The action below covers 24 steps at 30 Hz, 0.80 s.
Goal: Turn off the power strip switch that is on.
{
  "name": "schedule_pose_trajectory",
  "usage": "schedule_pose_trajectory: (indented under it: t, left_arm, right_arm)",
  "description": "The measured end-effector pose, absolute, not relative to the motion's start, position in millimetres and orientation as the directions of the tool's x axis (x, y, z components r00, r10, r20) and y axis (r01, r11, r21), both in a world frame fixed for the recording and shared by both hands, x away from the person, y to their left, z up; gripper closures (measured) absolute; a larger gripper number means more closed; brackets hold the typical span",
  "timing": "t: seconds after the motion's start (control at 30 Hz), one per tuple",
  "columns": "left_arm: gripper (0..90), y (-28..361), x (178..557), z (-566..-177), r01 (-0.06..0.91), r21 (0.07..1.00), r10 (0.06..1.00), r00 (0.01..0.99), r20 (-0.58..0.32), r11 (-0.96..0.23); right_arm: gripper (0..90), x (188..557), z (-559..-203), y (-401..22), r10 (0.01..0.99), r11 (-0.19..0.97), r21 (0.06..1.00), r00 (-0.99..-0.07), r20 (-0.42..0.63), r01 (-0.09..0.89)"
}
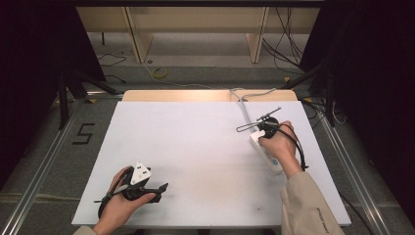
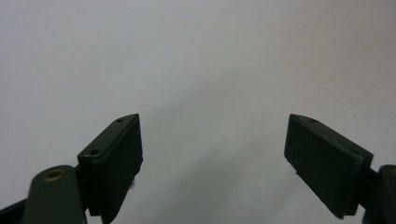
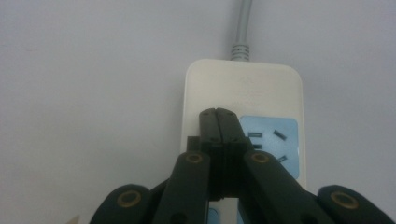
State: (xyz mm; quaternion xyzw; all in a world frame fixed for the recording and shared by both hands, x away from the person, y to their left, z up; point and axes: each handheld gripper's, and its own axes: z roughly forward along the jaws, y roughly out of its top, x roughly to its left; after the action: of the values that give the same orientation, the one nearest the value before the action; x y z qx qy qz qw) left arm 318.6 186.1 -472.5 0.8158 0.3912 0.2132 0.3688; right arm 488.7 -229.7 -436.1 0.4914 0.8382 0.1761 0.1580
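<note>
On the white worktop (image 1: 195, 147), right side, a white power strip (image 3: 243, 93) lies flat, grey cord (image 3: 242, 28) running away from it. Right tongs (image 3: 218, 116) pressed together, empty, over the strip beside its blue socket panel (image 3: 275, 135). Left tongs (image 2: 212, 154) spread wide, empty, low over bare worktop near the front-left edge.

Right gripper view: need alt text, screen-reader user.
The right gripper, its two black jaws pressed shut with nothing visible between them, sits over a white power strip beside a blue socket panel. The strip lies on a white table, its grey cord running off the top edge.
</note>
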Motion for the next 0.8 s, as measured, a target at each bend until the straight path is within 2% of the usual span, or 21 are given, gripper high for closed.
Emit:
schedule_pose_trajectory:
  t: [0.8]
  left_arm:
    - [19.4, 183.4, 320.1, -472.5, 0.478, 0.768, 0.793, 0.606, 0.063, -0.426]
  right_arm:
    - [90.0, 487.3, -433.6, -232.4, 0.884, 0.438, 0.475, -0.461, -0.076, 0.763]
